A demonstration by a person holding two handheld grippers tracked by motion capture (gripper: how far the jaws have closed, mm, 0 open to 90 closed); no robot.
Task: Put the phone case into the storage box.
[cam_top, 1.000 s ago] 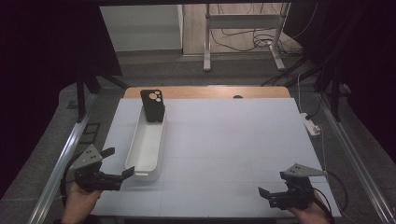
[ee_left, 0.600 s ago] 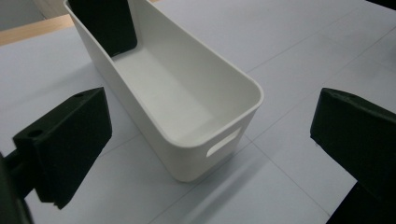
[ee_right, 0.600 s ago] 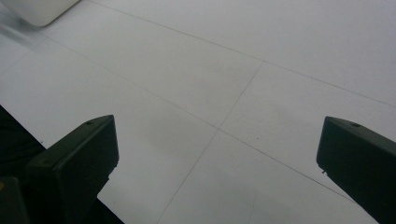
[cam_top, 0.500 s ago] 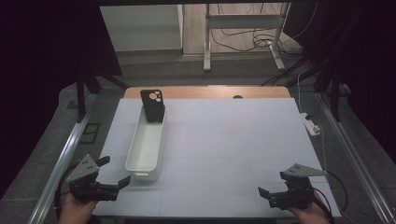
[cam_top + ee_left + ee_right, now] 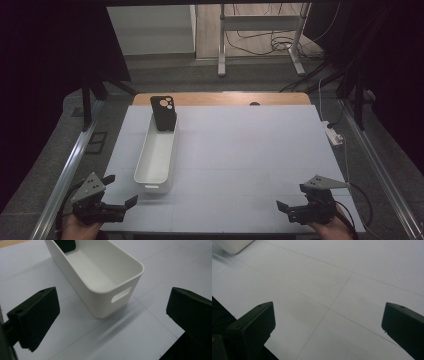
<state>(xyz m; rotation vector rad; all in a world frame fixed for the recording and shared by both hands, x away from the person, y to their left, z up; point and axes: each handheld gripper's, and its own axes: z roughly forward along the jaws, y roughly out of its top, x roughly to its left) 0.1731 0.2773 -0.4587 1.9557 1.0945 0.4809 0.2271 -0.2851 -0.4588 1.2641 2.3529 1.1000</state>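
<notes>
A long white bin [image 5: 156, 155] lies lengthwise on the left half of the white table [image 5: 240, 150]. A black phone case [image 5: 164, 113] with a round camera cluster stands upright at the bin's far end; its lower edge shows in the left gripper view [image 5: 65, 245]. My left gripper [image 5: 120, 200] rests open at the table's near left corner, just short of the bin's near end wall [image 5: 117, 293] with its handle slot. My right gripper [image 5: 284, 210] is open at the near right edge, nothing between its jaws, over bare table [image 5: 329, 290].
A wooden strip [image 5: 225, 98] runs along the table's far edge. A white power strip [image 5: 334, 134] lies off the right side. Metal rails [image 5: 70, 165] flank the table. A corner of the bin [image 5: 232, 245] shows in the right gripper view.
My left gripper has drawn back from the bin's near left side toward the table's near left corner. The right gripper has stayed put.
</notes>
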